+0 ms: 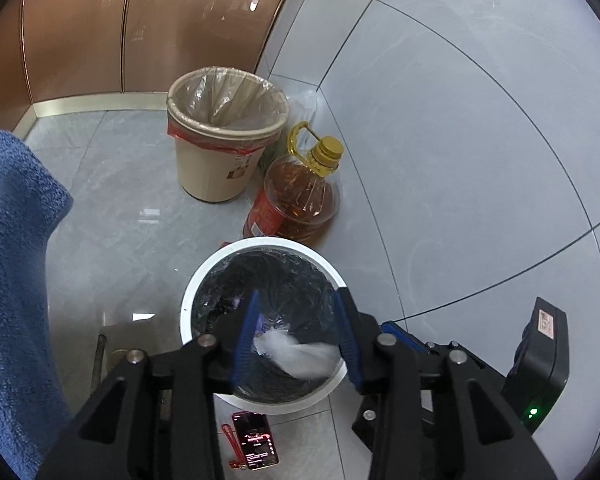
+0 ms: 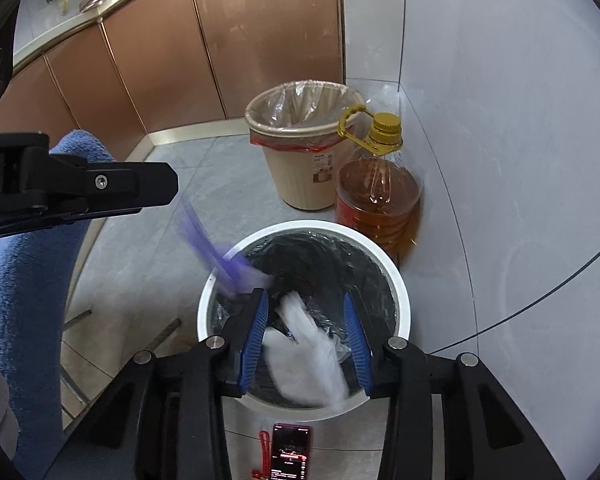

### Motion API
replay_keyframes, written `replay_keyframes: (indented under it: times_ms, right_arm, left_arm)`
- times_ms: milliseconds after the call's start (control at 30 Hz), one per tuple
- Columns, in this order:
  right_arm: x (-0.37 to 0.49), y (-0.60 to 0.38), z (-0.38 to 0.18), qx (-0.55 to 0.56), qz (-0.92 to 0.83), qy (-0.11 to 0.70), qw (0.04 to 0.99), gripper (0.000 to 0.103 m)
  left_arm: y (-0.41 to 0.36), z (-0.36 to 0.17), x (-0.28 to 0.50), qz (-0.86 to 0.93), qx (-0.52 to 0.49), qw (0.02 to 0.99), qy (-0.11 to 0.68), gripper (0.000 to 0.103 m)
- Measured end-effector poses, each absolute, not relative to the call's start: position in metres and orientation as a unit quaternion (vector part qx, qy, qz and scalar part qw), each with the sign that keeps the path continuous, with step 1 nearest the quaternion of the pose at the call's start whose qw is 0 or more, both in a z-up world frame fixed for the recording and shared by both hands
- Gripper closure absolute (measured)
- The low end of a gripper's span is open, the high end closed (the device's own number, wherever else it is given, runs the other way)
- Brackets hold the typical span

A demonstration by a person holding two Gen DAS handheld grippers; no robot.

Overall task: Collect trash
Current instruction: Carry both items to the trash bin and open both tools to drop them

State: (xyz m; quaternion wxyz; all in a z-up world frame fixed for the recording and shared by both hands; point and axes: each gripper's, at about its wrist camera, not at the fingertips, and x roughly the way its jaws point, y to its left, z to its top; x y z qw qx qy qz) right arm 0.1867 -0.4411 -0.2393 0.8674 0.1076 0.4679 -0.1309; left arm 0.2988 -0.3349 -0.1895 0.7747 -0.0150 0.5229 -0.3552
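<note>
A white bin (image 1: 188, 300) with a black liner stands on the floor right below both grippers. My left gripper (image 1: 299, 320) hangs over its mouth, blue pads apart and pressing on nothing. My right gripper (image 2: 306, 320) is over the same white bin (image 2: 404, 300), also open. A crumpled white piece of trash (image 2: 304, 360) shows blurred between and below the right pads, loose over the liner; it appears as the white trash (image 1: 300, 354) in the left wrist view. A blurred purple strip (image 2: 216, 252) is in the air at the bin's rim, under the left gripper's tip (image 2: 168, 184).
A beige bin (image 1: 220, 160) with a clear liner stands by the copper cabinets (image 1: 100, 32). A big oil bottle (image 1: 300, 196) sits against the tiled wall (image 1: 460, 120). A phone (image 1: 256, 444) with a red strap lies on the floor before the white bin. Blue fleecy cloth (image 1: 12, 280) fills the left.
</note>
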Motion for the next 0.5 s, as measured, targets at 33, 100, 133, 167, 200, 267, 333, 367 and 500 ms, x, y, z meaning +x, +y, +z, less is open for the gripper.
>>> replay_keyframes:
  times_ms: [33, 100, 133, 167, 200, 267, 333, 367, 500]
  right_arm:
    - [0.189, -0.443, -0.241, 0.107, -0.132, 0.469, 0.867, 0.057]
    - [0.189, -0.443, -0.242, 0.105, -0.131, 0.47, 0.866, 0.056]
    - [0.189, -0.442, -0.243, 0.104, -0.132, 0.471, 0.866, 0.056]
    - [0.189, -0.442, -0.244, 0.102, -0.133, 0.472, 0.866, 0.055]
    - [0.189, -0.442, -0.245, 0.102, -0.134, 0.473, 0.865, 0.053]
    - [0.188, -0.442, -0.245, 0.102, -0.136, 0.474, 0.864, 0.052]
    - [0.186, -0.442, -0.244, 0.102, -0.139, 0.474, 0.864, 0.052]
    - [0.186, -0.443, -0.245, 0.102, -0.14, 0.474, 0.864, 0.052]
    - [0.183, -0.441, -0.238, 0.1, -0.142, 0.47, 0.866, 0.052]
  left_arm:
    - [-0.335, -0.191, 0.299, -0.356, -0.015, 0.774, 0.523, 0.065]
    - [-0.335, -0.19, 0.299, -0.358, -0.017, 0.773, 0.523, 0.063]
    - [-0.335, -0.191, 0.299, -0.36, -0.018, 0.773, 0.523, 0.061]
    - [-0.335, -0.191, 0.299, -0.361, -0.019, 0.772, 0.523, 0.06]
    - [-0.335, -0.191, 0.3, -0.361, -0.02, 0.772, 0.523, 0.059]
    - [-0.335, -0.19, 0.299, -0.362, -0.023, 0.771, 0.524, 0.059]
    - [-0.335, -0.189, 0.298, -0.364, -0.025, 0.77, 0.523, 0.059]
    - [-0.336, -0.187, 0.297, -0.365, -0.025, 0.77, 0.522, 0.059]
    - [-0.334, -0.178, 0.292, -0.369, -0.028, 0.773, 0.515, 0.059]
